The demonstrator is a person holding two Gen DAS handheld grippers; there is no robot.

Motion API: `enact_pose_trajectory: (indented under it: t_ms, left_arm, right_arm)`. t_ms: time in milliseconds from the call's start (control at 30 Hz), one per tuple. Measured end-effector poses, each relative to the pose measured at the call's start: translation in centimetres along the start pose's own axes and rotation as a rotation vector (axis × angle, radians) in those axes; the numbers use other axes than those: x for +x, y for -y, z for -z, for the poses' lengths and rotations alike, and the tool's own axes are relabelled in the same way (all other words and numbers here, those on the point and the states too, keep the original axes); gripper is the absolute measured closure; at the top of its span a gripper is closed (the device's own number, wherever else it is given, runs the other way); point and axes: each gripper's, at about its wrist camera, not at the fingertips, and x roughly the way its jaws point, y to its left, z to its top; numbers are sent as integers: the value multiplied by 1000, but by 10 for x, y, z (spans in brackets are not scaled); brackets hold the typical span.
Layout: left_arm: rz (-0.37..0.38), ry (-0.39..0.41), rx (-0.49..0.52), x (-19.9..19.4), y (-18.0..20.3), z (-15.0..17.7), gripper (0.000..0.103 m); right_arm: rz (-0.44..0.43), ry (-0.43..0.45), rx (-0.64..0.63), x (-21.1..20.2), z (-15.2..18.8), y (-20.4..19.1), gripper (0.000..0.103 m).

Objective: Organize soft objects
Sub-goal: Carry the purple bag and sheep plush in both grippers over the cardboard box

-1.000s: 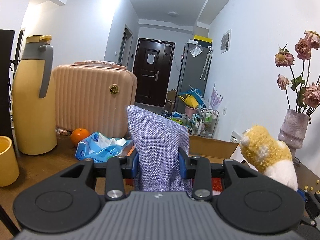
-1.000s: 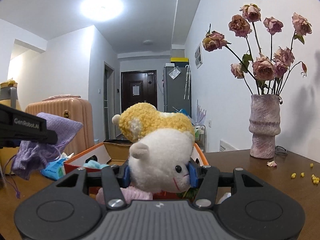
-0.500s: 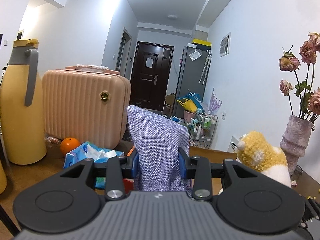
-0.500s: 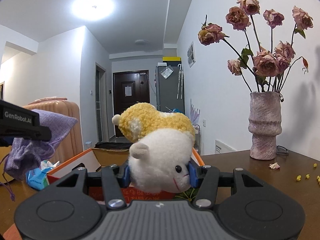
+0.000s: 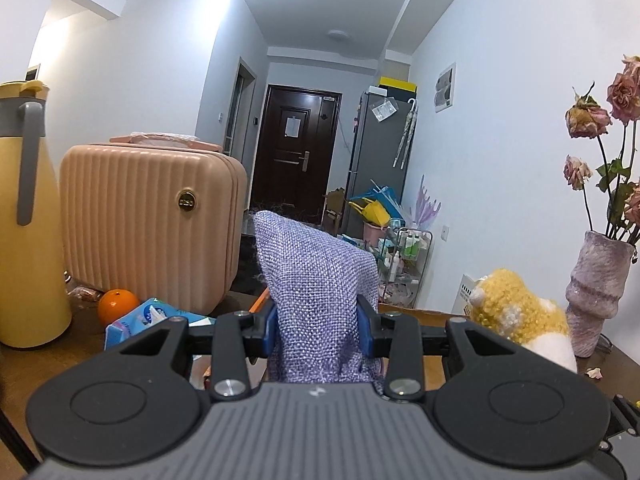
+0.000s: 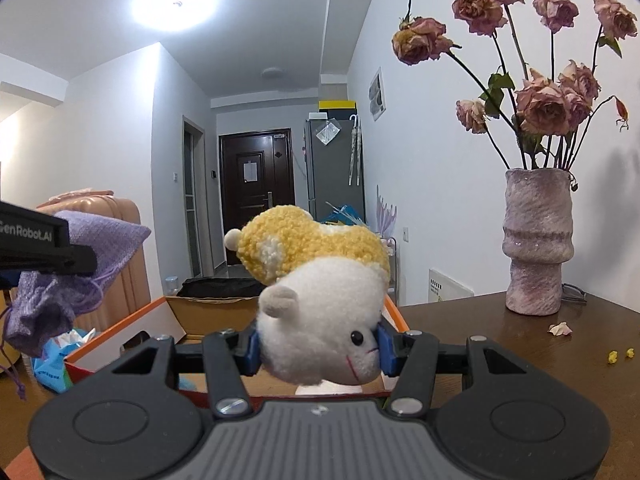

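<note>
My left gripper (image 5: 318,330) is shut on a purple woven drawstring pouch (image 5: 316,280) and holds it up above the table. The pouch also shows at the left of the right wrist view (image 6: 76,268), hanging from the left gripper. My right gripper (image 6: 318,350) is shut on a yellow-and-white plush hamster (image 6: 320,300), held above an open cardboard box with an orange rim (image 6: 128,320). The plush also shows at the right of the left wrist view (image 5: 516,312).
A pink ribbed suitcase (image 5: 148,224), a yellow thermos jug (image 5: 24,216), an orange (image 5: 118,306) and a blue tissue pack (image 5: 148,318) stand at the left. A textured vase of dried roses (image 6: 536,240) stands on the wooden table (image 6: 500,328) at the right.
Both grippers have risen with their loads; the table and box sit lower in view. The left view has shifted right, so the jug and suitcase slid left.
</note>
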Motion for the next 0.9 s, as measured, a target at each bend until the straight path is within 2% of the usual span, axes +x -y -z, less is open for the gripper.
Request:
enact_pose_trajectory:
  t_ms: [433,900]
  left_arm:
    - [1,-35,39,37,8,2,65]
    - [7,-114,62,81,7,3,65]
  right_arm:
    - [5,-35,-2,32,-4,0,51]
    - [-18,-123,8,73,-5,-3,51]
